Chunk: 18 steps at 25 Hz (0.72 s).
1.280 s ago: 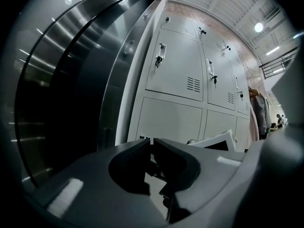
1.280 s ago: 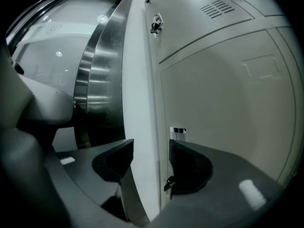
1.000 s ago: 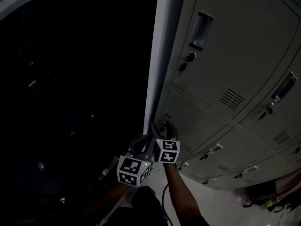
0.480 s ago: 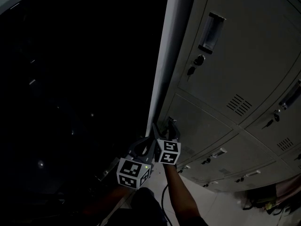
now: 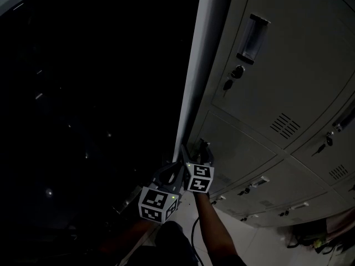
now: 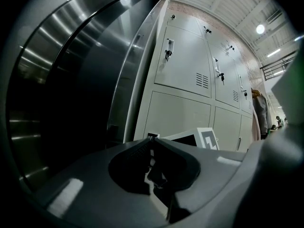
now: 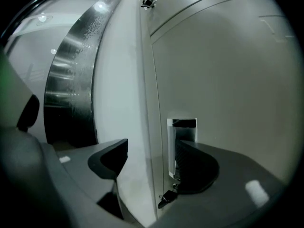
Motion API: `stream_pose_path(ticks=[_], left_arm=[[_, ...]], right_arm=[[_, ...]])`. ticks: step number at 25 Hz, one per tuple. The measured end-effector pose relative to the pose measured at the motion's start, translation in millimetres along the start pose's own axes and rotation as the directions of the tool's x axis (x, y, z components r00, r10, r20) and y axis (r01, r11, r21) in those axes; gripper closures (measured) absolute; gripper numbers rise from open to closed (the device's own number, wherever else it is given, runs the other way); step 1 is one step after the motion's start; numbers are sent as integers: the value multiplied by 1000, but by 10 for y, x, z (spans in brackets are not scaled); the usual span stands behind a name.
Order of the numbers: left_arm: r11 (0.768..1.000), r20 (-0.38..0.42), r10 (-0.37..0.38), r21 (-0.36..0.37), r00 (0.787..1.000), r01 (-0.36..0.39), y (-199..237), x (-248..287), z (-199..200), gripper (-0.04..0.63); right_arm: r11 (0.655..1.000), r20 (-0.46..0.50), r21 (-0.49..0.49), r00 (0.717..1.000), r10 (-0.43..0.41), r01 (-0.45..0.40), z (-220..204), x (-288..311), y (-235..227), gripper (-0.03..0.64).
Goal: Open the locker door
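The grey locker door point(image 5: 236, 143) in the second row has a recessed handle point(image 5: 201, 143) at its left edge. My right gripper point(image 5: 198, 148) is at that handle, jaws spread wide. In the right gripper view, the right finger point(image 7: 190, 163) reaches into the handle recess point(image 7: 184, 127) while the left finger point(image 7: 110, 158) sits out beside the locker's side panel; the door edge runs between them. A key point(image 7: 167, 197) hangs in the lock just below. My left gripper point(image 5: 176, 167) hovers close to the left, shut and empty point(image 6: 152, 137).
Above is another locker door point(image 5: 288, 65) with its own handle point(image 5: 252, 37) and key point(image 5: 228, 83). More lockers point(image 5: 277, 187) run off to the right. A tall steel column point(image 6: 95, 70) and darkness fill the left. A person point(image 6: 261, 113) stands far along the row.
The head view has drifted, so the lockers sit a little further right and lower in the picture. Both grippers stay at the lower door's handle.
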<state>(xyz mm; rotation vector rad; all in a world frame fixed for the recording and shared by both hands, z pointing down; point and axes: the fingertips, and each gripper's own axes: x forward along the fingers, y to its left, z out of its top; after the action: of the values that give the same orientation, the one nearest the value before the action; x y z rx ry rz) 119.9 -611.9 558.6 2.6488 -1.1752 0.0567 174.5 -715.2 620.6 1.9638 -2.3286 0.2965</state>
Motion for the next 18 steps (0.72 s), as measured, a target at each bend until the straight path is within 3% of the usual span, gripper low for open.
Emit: stream_pose_path(ticks=[5,11,18], left_arm=[[1000,-8,16,-5,1000,-16,70,-8,-14,595],[1000,-14,27,-5,1000,-27,130,-67,43,595],[1000,-19,30,-8,999,-30,55,-227,35,595]], right_arm=[[999,-5,-20,1000,-25,25,-7,-8,-40,351],[998,-17,-28,999,-48,48,-46,-170,8,444],[999,-42,-29,999,-31,30,-146,-527,205,498]])
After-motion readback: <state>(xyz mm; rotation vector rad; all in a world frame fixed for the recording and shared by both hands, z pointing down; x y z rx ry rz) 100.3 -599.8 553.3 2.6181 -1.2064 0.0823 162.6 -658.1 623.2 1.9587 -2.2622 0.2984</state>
